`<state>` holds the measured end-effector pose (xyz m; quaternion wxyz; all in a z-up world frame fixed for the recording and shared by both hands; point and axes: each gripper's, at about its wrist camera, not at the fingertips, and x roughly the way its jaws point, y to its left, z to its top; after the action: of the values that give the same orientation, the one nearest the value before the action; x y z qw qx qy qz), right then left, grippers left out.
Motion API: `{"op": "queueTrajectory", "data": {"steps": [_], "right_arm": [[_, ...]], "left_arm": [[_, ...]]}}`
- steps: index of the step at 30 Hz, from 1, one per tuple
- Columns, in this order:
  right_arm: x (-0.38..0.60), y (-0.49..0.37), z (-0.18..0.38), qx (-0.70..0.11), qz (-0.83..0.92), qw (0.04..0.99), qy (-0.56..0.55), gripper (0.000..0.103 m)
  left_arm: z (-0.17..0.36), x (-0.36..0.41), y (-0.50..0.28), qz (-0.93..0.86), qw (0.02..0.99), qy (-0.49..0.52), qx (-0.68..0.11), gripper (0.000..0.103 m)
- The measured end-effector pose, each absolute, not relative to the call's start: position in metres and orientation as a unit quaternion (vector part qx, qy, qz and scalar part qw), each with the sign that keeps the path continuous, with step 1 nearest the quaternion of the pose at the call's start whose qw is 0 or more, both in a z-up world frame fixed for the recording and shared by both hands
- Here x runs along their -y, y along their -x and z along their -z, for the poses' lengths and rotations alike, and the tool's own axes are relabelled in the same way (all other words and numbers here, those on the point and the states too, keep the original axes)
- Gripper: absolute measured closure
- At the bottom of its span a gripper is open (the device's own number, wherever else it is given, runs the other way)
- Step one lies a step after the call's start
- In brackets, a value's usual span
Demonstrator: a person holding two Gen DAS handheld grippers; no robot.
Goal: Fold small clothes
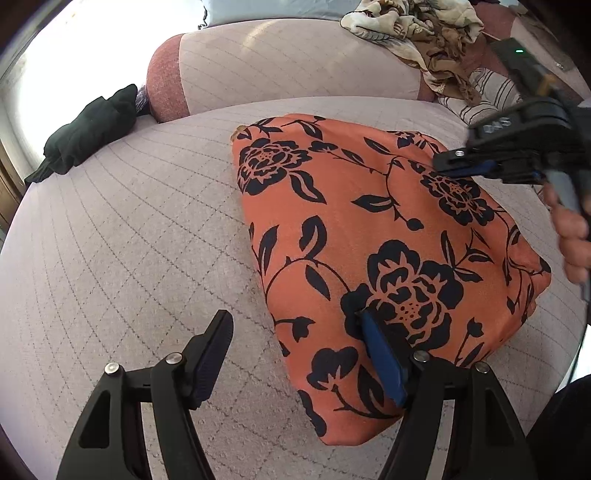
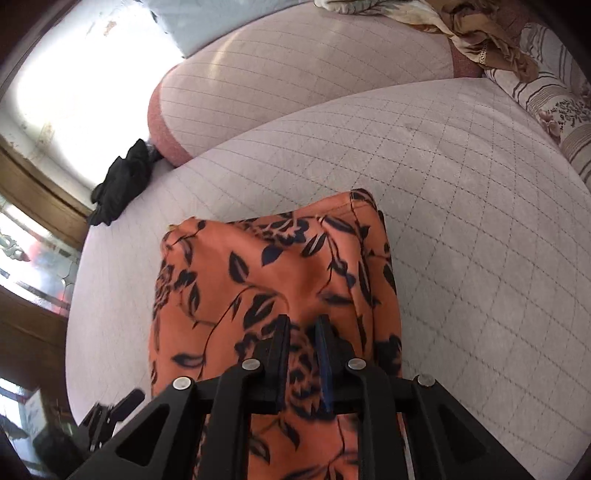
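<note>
An orange garment with a dark floral print (image 1: 369, 236) lies folded on the pale quilted sofa seat (image 1: 129, 240). My left gripper (image 1: 295, 332) is open; its right finger rests on the garment's near edge and its left finger is over bare seat. My right gripper (image 1: 454, 162) shows in the left wrist view at the garment's far right side. In the right wrist view the right gripper (image 2: 303, 325) is nearly shut, pinching a raised ridge of the orange garment (image 2: 258, 266) between its pads.
A dark bundled cloth (image 1: 88, 133) lies at the seat's left end beside the backrest cushion (image 1: 288, 62). A heap of patterned beige clothes (image 1: 417, 33) and a striped cushion (image 1: 484, 96) sit at the back right. A bright window is at the left.
</note>
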<state>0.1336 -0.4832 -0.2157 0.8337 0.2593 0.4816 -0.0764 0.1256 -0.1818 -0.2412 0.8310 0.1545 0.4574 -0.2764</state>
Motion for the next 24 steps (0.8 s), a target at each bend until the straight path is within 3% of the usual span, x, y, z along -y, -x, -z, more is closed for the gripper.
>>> {"op": "queueTrajectory", "data": {"steps": [3, 6, 12, 16, 20, 24], "right_arm": [[0.502, -0.171, 0.252, -0.504, 0.113, 0.806, -0.288, 0.089], [0.502, -0.187, 0.231, -0.506, 0.117, 0.808, -0.278, 0.088], [0.453, -0.219, 0.197, -0.469, -0.044, 0.825, -0.313, 0.086], [0.413, -0.278, 0.266, -0.542, -0.045, 0.780, -0.308, 0.091], [0.424, -0.257, 0.236, -0.503, -0.045, 0.793, -0.342, 0.087], [0.451, -0.180, 0.195, -0.473, -0.033, 0.829, -0.297, 0.086]], "left_arm": [[0.245, 0.181, -0.127, 0.281, 0.830, -0.148, -0.459, 0.029], [0.244, 0.176, -0.126, 0.282, 0.829, -0.142, -0.462, 0.028], [0.245, 0.172, -0.125, 0.290, 0.830, -0.135, -0.457, 0.028], [0.245, 0.174, -0.123, 0.284, 0.836, -0.153, -0.444, 0.027], [0.241, 0.170, -0.125, 0.296, 0.832, -0.139, -0.449, 0.027], [0.228, 0.154, -0.134, 0.302, 0.828, -0.086, -0.464, 0.027]]}}
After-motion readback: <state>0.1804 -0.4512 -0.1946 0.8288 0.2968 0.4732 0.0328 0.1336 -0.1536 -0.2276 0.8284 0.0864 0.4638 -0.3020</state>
